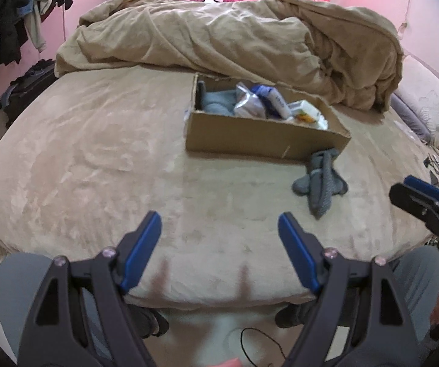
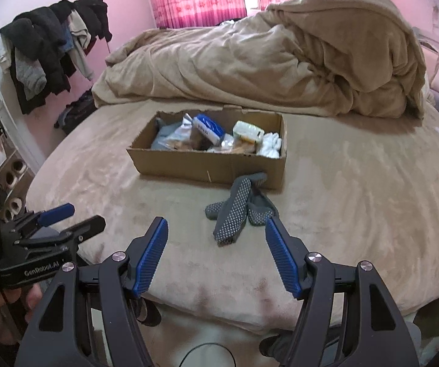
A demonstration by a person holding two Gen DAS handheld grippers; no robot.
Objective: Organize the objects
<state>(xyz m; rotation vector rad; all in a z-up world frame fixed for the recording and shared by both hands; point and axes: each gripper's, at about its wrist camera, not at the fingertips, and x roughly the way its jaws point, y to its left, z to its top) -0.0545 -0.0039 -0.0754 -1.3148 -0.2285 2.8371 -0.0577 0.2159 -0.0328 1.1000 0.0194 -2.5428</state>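
A pair of grey socks (image 2: pixel 240 206) with white grip dots lies on the tan bed, just in front of the right corner of an open cardboard box (image 2: pixel 207 165). The socks (image 1: pixel 320 180) and the box (image 1: pixel 262 136) also show in the left wrist view. The box holds packets, a blue-and-white pack, a grey cloth and white socks. My right gripper (image 2: pixel 216 227) is open and empty, just short of the socks. My left gripper (image 1: pixel 219 221) is open and empty over the bed's front edge, left of the socks. Each gripper shows in the other's view: the right (image 1: pixel 418 192), the left (image 2: pixel 72 214).
A crumpled tan duvet (image 2: pixel 265 61) is piled at the back of the bed (image 1: pixel 97 153). Clothes hang on a rack (image 2: pixel 51 46) at the left wall. A dark bag (image 1: pixel 26 88) sits on the floor at the left. Cables (image 1: pixel 437 165) lie at the bed's right edge.
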